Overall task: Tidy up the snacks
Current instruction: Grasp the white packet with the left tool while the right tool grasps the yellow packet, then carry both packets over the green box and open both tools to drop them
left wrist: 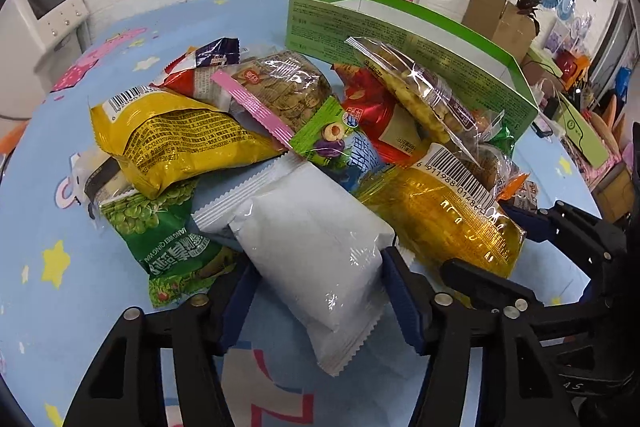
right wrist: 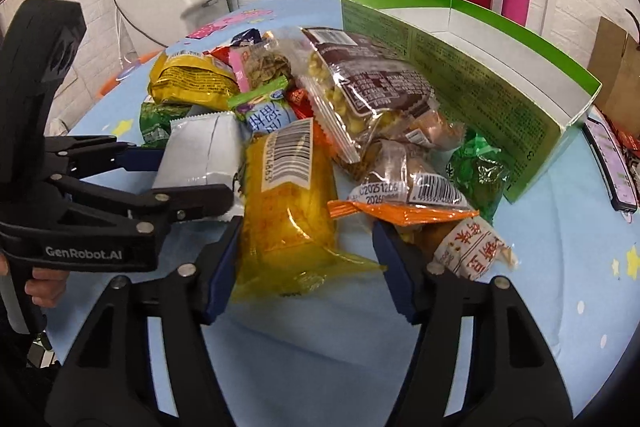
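Where packets overlap, both tools agape: left tool [left wrist: 318, 291] astride half-buried white packet [left wrist: 316, 247], right tool [right wrist: 308, 263] astride yellow packet [right wrist: 286, 211].

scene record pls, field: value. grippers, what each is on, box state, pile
left gripper: open, fingers either side of the white packet, contact unclear
right gripper: open, fingers either side of the yellow clear packet, not clamped
green box: open top, upright behind the pile, interior looks empty as far as visible
snack pile: mixed packets heaped on the blue tablecloth, none seen in box
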`<control>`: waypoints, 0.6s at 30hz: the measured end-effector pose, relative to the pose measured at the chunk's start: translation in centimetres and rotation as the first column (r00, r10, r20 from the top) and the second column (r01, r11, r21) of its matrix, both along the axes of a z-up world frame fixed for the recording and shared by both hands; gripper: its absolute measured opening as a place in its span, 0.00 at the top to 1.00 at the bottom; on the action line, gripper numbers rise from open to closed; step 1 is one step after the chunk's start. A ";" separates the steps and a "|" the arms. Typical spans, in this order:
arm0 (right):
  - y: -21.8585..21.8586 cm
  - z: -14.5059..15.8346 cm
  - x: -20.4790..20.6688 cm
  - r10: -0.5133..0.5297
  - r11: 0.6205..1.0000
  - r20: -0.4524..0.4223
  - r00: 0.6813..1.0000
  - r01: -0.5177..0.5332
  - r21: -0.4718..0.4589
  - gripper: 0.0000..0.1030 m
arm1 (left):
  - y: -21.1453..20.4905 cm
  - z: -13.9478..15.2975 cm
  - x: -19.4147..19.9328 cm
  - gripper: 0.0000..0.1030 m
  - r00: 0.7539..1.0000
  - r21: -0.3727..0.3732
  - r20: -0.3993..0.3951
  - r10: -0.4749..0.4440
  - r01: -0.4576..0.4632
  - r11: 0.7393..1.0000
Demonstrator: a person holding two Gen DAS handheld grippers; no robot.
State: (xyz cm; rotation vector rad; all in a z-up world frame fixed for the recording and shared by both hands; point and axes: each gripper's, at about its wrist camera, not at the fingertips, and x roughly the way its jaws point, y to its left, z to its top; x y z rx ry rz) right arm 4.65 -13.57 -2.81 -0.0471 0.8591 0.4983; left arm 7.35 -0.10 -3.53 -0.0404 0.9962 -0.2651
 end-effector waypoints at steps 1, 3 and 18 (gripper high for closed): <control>-0.3 0.2 -0.2 -0.002 1.000 -0.012 1.000 0.002 0.023 0.49 | 0.2 0.1 -0.2 0.46 1.000 -0.014 -0.006 -0.006 0.005 1.000; -0.9 0.8 -0.7 0.010 0.996 -0.030 1.000 -0.007 0.093 0.60 | 0.3 0.5 -0.8 0.48 1.000 -0.029 -0.007 -0.016 0.016 0.999; -6.9 11.6 -1.5 -0.135 0.972 0.241 0.961 0.081 0.222 0.61 | -1.9 13.3 -0.6 0.50 0.950 -0.070 0.296 -0.096 0.122 0.990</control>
